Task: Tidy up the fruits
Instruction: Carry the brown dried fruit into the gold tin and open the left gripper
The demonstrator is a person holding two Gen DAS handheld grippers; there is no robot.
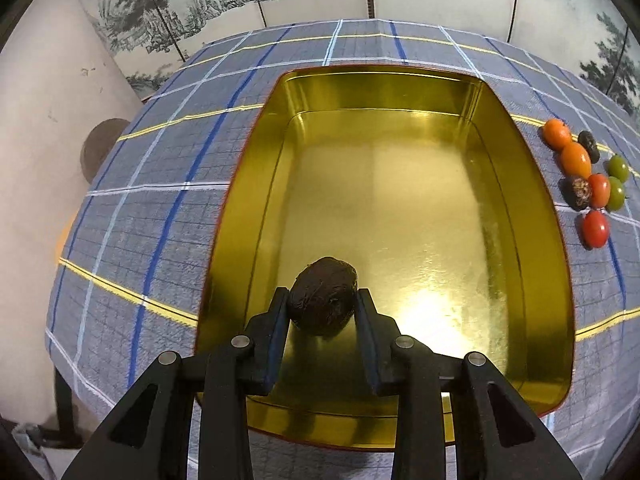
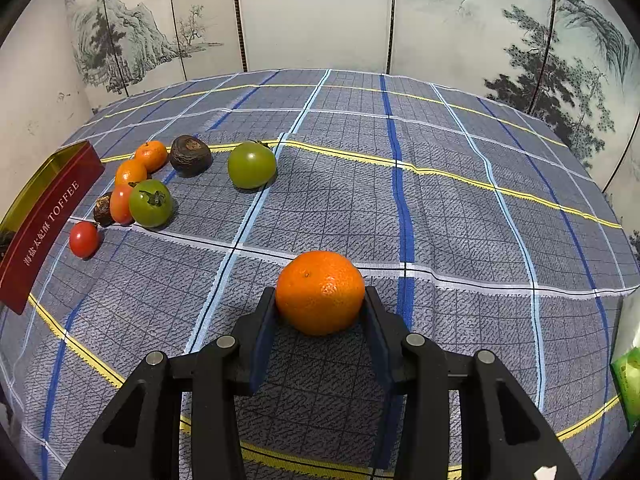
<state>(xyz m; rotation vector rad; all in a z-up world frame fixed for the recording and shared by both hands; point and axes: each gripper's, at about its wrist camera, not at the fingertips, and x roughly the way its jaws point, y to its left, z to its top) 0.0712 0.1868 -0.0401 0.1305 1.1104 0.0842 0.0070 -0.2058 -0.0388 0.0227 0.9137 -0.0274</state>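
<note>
Black two-finger left gripper (image 1: 322, 300) rises from the bottom centre of the left wrist view, its blue-padded fingers pinching a dark brown wrinkled round fruit (image 1: 323, 295) over the near end of a gold-lined rectangular metal tin (image 1: 256, 184). The tin fills the middle of that frame and sits on a grey-blue checked tablecloth (image 1: 160, 200) with blue, white and yellow lines. At the right edge of the frame, beside the tin's right wall, lies a cluster of small fruits: two orange mandarins, two dark wrinkled fruits, two red tomatoes and two green tomatoes.

In the right wrist view, the tin's dark red outer wall, lettered TOFFEE, shows at the left edge. Just right of it the same cluster lies in the upper left, with one green tomato (image 2: 251, 165) a little apart toward the centre. Bottom centre, the black right gripper (image 2: 320, 306) clamps a bright orange mandarin (image 2: 320, 292) between its pads, above the cloth. A painted landscape screen (image 2: 320, 12) stands behind the table.
</note>
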